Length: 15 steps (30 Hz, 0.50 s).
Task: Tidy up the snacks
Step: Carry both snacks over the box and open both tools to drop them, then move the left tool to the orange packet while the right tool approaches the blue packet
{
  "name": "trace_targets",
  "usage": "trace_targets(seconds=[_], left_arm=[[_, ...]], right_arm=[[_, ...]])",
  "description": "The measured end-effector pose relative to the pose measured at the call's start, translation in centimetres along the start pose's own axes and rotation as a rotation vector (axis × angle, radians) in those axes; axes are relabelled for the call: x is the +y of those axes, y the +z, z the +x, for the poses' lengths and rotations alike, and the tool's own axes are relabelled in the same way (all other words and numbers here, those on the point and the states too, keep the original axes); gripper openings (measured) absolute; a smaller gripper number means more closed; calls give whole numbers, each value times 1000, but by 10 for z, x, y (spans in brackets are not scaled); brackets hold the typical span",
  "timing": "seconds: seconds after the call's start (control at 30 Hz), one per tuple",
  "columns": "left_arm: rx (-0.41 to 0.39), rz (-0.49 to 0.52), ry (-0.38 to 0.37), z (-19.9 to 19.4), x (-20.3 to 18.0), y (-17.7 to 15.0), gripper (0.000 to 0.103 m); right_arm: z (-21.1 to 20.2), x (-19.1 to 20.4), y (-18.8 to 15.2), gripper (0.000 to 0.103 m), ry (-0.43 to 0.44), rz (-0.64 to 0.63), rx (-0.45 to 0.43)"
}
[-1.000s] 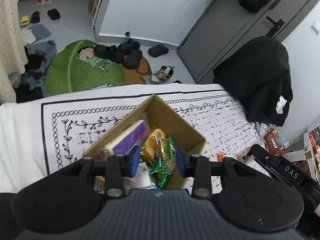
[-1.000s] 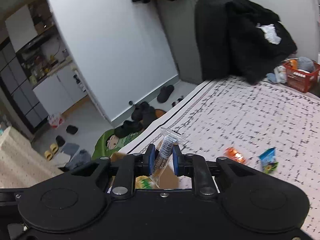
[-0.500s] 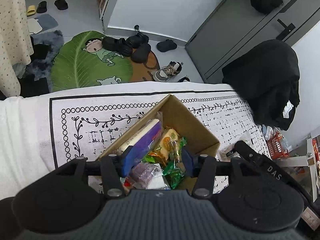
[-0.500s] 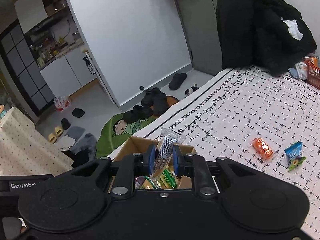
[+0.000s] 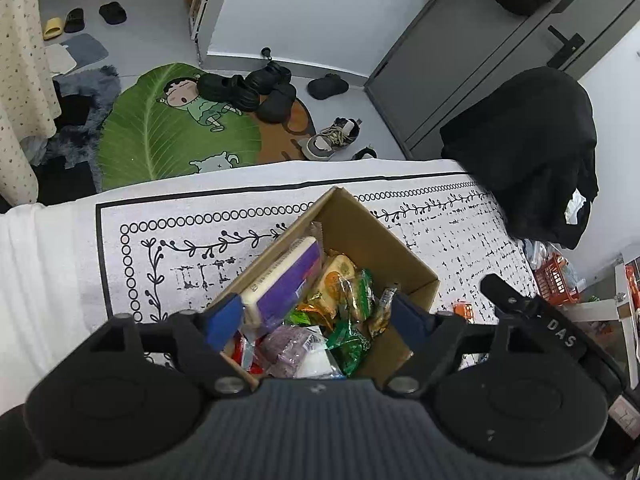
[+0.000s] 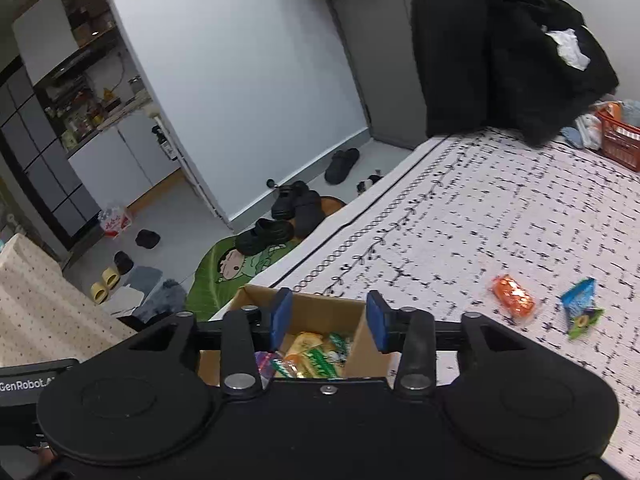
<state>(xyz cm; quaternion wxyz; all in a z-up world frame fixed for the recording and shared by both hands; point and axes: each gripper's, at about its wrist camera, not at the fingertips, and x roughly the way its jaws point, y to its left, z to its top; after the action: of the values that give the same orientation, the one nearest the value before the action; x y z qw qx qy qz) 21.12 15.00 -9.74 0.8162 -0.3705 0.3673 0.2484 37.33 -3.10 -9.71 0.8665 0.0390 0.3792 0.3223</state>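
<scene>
A brown cardboard box [image 5: 376,236] [image 6: 320,306] stands on the patterned cloth, filled with several snacks: a purple-and-cream pack [image 5: 284,284], green packets [image 5: 352,340] and yellow ones [image 6: 306,346]. My left gripper [image 5: 316,320] hangs open just over the box, nothing between its fingers. My right gripper [image 6: 328,320] is open above the box too, empty; a slim clear-wrapped snack [image 5: 384,306] stands at the box's right side. An orange packet [image 6: 514,298] and a blue-green packet [image 6: 580,312] lie loose on the cloth to the right.
The white cloth with a black pattern [image 6: 500,220] covers the surface; its far edge drops to the floor with shoes [image 5: 256,88] and a green leaf mat [image 5: 160,136]. A black coat [image 5: 528,148] hangs at the right, a red basket [image 6: 618,142] beyond it.
My right gripper opened and let go of the slim clear-wrapped snack, which now sits in the box. My left gripper opened wider. Both moved closer over the box.
</scene>
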Motion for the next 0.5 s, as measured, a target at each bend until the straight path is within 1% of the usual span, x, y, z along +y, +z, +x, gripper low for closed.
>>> trace_targets(seconds=[0.07, 0.1, 0.13, 0.23, 0.3, 0.5], left_arm=[[-2, 9, -2, -1, -3, -1, 87], [-2, 13, -8, -1, -5, -2, 89], [-2, 18, -13, -1, -7, -3, 92], [-12, 32, -17, -3, -14, -7, 97], [-17, 45, -19, -4, -20, -9, 103], [-34, 80, -35, -5, -40, -16, 103]], right_arm=[[-4, -6, 2, 44, -4, 7, 1], [-8, -9, 3, 46, -9, 12, 1], [-10, -12, 3, 49, -15, 17, 1], [-16, -22, 5, 50, -20, 36, 11], [-20, -27, 5, 52, -19, 46, 16], [-36, -47, 5, 63, -28, 69, 14]])
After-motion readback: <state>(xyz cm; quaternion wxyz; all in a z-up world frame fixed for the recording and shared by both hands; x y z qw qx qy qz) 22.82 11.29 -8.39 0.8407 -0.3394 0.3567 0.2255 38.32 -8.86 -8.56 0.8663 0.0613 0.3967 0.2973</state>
